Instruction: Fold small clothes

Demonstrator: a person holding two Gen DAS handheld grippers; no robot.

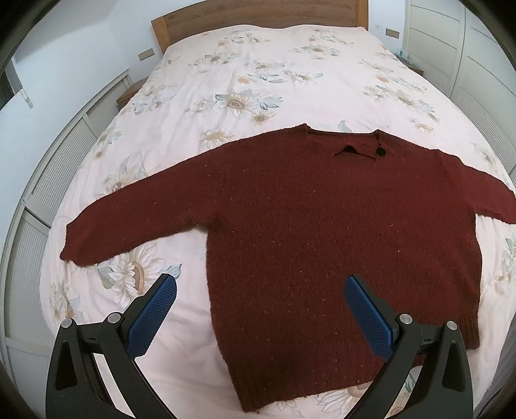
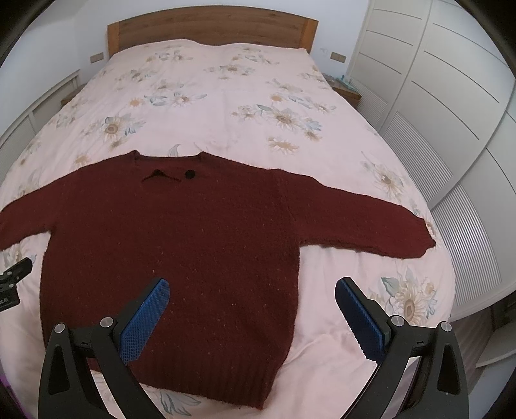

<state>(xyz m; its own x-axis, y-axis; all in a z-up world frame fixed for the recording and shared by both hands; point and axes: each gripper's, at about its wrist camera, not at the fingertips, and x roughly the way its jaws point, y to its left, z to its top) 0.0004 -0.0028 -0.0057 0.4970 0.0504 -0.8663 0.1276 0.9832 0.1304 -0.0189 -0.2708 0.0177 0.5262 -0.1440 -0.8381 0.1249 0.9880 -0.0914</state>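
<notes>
I hold both grippers above the near end of the bed (image 1: pixel 290 64), looking down at a dark red sweater (image 1: pixel 322 225) that lies flat on the flowered cover (image 2: pixel 225 106). It is spread face up, neck toward the wooden headboard (image 2: pixel 209 29), hem toward me, both sleeves stretched out to the sides. A small black button (image 2: pixel 190 174) sits at the right of the neckline, beside a short dark slit in the knit.

My left gripper (image 1: pixel 259 291) is wide open, its two blue pads well apart, holding nothing. Its left pad (image 1: pixel 151 317) shows over bare cover just beside the sweater's left edge; the right pad (image 1: pixel 367 319) shows over the lower body of the sweater. From this view the left sleeve (image 1: pixel 129 225) runs out toward the bed's left side, its cuff lying on the cover near a printed sunflower.

My right gripper (image 2: pixel 251 293) is open just as wide, also empty. Its left pad (image 2: pixel 145 319) shows over the sweater's lower body, and its right pad (image 2: pixel 359 319) over the cover to the right of the sweater. The right sleeve (image 2: pixel 354 219) reaches out to near the bed's right edge. I cannot tell whether either gripper touches the fabric.

White louvred wardrobe doors (image 2: pixel 435 112) line the right side of the room, and a low nightstand (image 2: pixel 346 88) stands beside the headboard. At the left edge of the right view a bit of black hardware (image 2: pixel 13 277) shows.
</notes>
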